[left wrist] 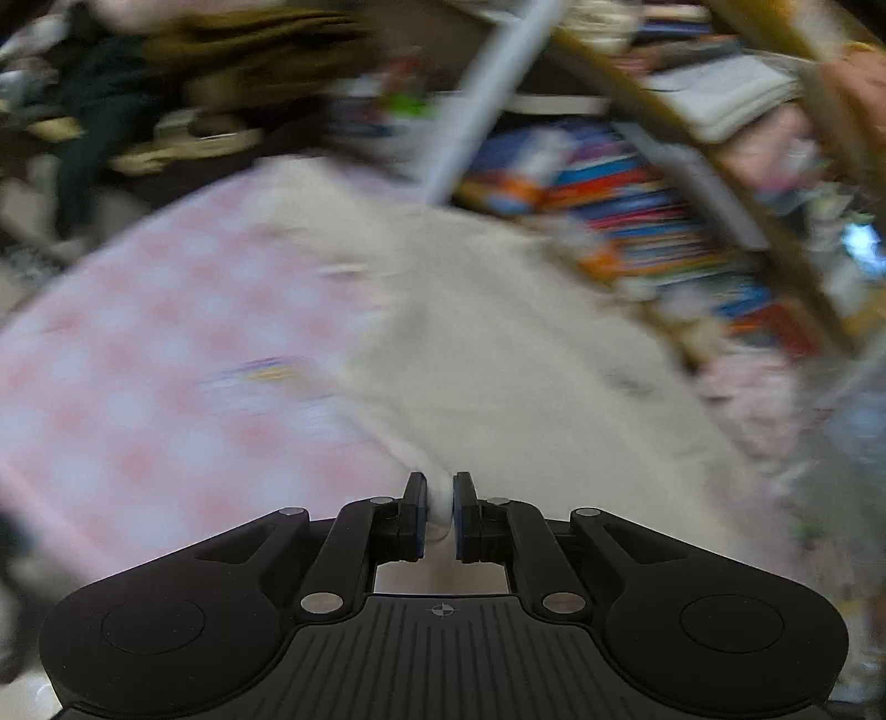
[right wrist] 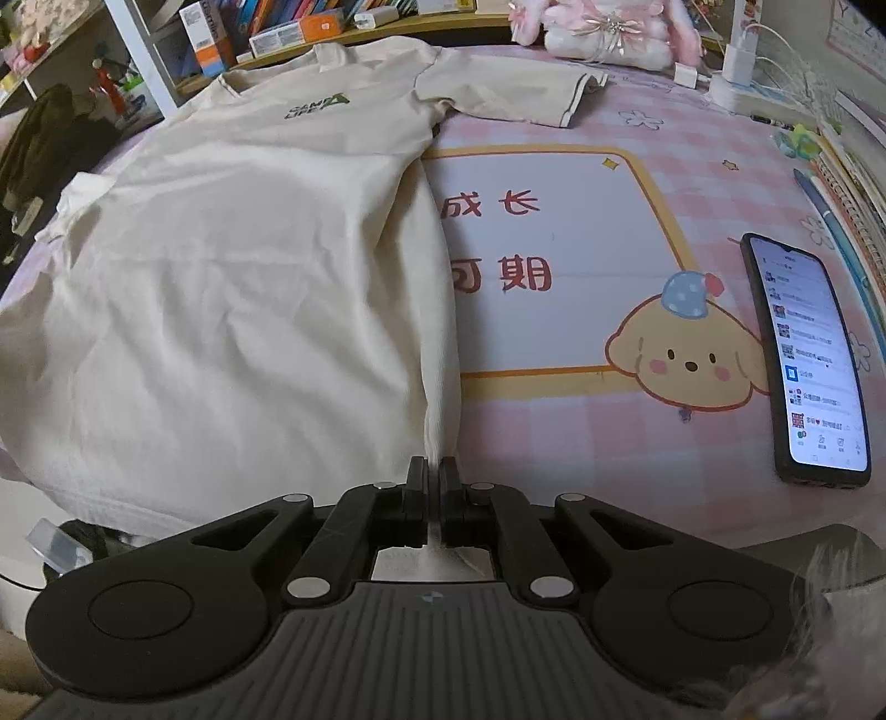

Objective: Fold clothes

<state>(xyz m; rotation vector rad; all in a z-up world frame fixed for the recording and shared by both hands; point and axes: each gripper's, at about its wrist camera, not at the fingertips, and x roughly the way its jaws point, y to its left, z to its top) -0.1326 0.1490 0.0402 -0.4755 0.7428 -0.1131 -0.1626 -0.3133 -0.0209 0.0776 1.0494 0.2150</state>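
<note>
A cream T-shirt (right wrist: 221, 277) with a small green chest logo lies spread on a pink checked table mat (right wrist: 554, 443), its collar at the far end and one sleeve stretched out to the right. My right gripper (right wrist: 434, 468) is shut on the shirt's hem at its near right corner, where the cloth rises in a ridge into the jaws. The left wrist view is blurred; there my left gripper (left wrist: 440, 487) is shut on a bunched fold of the same cream T-shirt (left wrist: 498, 343), which stretches away over the pink mat (left wrist: 138, 360).
A phone (right wrist: 811, 354) with a lit screen lies on the mat at the right. A pink plush toy (right wrist: 603, 27) and a white charger (right wrist: 736, 61) sit at the far edge. Shelves of books (left wrist: 637, 221) stand behind the table, with a white post (left wrist: 476, 105) beside them.
</note>
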